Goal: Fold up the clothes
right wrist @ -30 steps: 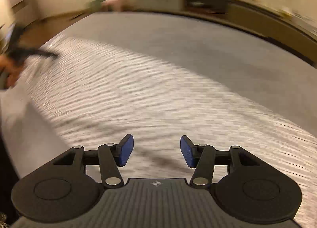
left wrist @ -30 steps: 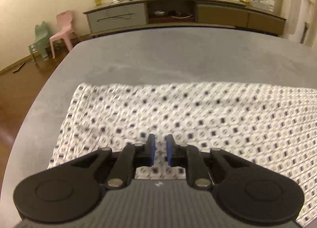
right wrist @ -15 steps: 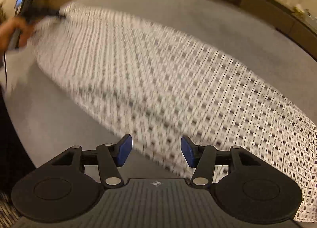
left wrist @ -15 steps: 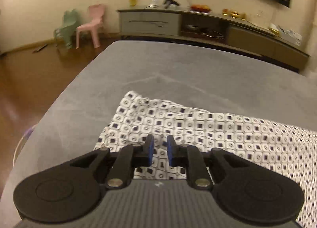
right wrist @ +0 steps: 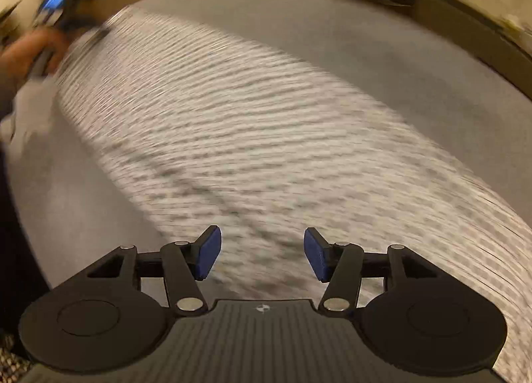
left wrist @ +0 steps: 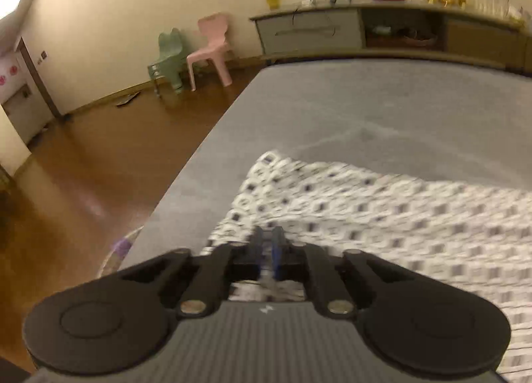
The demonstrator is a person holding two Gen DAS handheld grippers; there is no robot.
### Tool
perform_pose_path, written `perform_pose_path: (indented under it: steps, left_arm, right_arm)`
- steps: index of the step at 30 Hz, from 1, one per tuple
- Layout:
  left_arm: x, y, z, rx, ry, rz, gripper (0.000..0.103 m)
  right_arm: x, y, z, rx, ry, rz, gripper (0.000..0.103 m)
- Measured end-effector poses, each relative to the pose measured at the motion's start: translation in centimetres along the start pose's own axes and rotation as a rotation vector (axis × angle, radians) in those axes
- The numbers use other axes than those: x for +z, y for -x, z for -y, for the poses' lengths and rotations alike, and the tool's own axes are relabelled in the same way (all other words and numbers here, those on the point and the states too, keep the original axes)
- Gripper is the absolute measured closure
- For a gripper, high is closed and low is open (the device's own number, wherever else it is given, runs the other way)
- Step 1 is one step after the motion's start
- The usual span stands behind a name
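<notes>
A white cloth with a dark square print (left wrist: 382,203) lies across the grey bed (left wrist: 399,100). My left gripper (left wrist: 266,246) is shut on the cloth's near left edge, and the fabric bunches between its blue pads. In the right wrist view the same cloth (right wrist: 266,123) appears as a long, motion-blurred band. My right gripper (right wrist: 262,255) hovers open above the cloth's near edge with nothing between its fingers. At the far left of that view a hand (right wrist: 30,53) holds the other gripper at the cloth's corner.
The bed's left edge drops to a brown wooden floor (left wrist: 83,163). A pink chair (left wrist: 212,47) and a green chair (left wrist: 168,57) stand by the wall. A long low cabinet (left wrist: 382,30) with small items on top runs behind the bed.
The left gripper has kept its hold and swung its view left, and the cloth's left part has gathered toward it. The right gripper stays open and moves quickly over the cloth.
</notes>
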State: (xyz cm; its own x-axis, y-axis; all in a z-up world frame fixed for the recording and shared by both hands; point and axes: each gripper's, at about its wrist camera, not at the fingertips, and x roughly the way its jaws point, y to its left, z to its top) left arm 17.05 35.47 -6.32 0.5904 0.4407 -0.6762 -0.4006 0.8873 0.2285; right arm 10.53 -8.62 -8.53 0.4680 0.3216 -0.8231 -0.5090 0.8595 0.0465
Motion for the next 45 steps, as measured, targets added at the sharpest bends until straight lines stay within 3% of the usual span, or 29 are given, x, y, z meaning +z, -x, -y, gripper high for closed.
perform_pose_path:
  steps: [3, 5, 8, 13, 16, 18, 23, 27, 33, 35, 37, 40, 42, 45]
  left_arm:
    - [0.2, 2.0, 2.3, -0.133, -0.041, 0.024, 0.087]
    - [0.3, 2.0, 3.9, -0.19, -0.076, 0.004, 0.087]
    - [0.0, 0.4, 5.1, -0.167, -0.1, -0.048, 0.087]
    - [0.2, -0.4, 4.1, -0.123, -0.076, -0.044, 0.087]
    - [0.2, -0.6, 1.6, -0.073, -0.035, -0.048, 0.087]
    - [0.0, 0.7, -1.0, -0.069, 0.026, -0.036, 0.087]
    - [-1.8, 2.9, -5.9, -0.131, 0.112, -0.053, 0.087]
    - [-2.4, 1.0, -6.7, -0.075, 0.112, -0.104, 0.085]
    - [-2.4, 0.9, -6.4, -0.078, 0.106, -0.085, 0.086]
    - [-2.4, 0.9, -6.3, -0.095, 0.092, -0.066, 0.1]
    - [-2.0, 1.5, -7.1, -0.147, 0.136, -0.002, 0.101]
    - [-1.4, 2.5, -10.3, -0.18, 0.306, 0.076, 0.102]
    - [-2.1, 2.0, -11.6, -0.147, 0.342, 0.039, 0.102]
    - [-3.3, 1.0, -11.6, -0.088, 0.31, -0.046, 0.1]
  right_arm:
    - [-0.9, 1.8, 8.9, -0.216, -0.24, 0.057, 0.046]
    - [-1.5, 0.9, 12.8, -0.298, -0.315, 0.031, 0.046]
    - [-2.1, -0.7, 17.3, -0.373, -0.388, -0.002, 0.047]
    - [-0.9, -1.9, 20.6, -0.39, -0.418, 0.072, 0.038]
    - [-0.1, -2.7, 22.5, -0.419, -0.43, 0.119, 0.037]
    - [0.1, -2.4, 21.8, -0.44, -0.421, 0.135, 0.042]
    - [-0.5, -1.0, 18.2, -0.417, -0.369, 0.154, 0.042]
    - [-1.3, -0.9, 17.2, -0.377, -0.357, 0.125, 0.044]
    - [-2.4, -0.6, 15.6, -0.317, -0.339, 0.081, 0.043]
    - [-2.8, -0.5, 15.1, -0.297, -0.333, 0.066, 0.041]
    - [-3.1, -0.5, 14.6, -0.278, -0.326, 0.052, 0.04]
    - [-2.9, -0.6, 15.8, -0.279, -0.326, 0.047, 0.039]
    - [-2.8, -0.5, 16.4, -0.278, -0.329, 0.048, 0.038]
    - [-2.8, -0.3, 17.0, -0.277, -0.333, 0.047, 0.034]
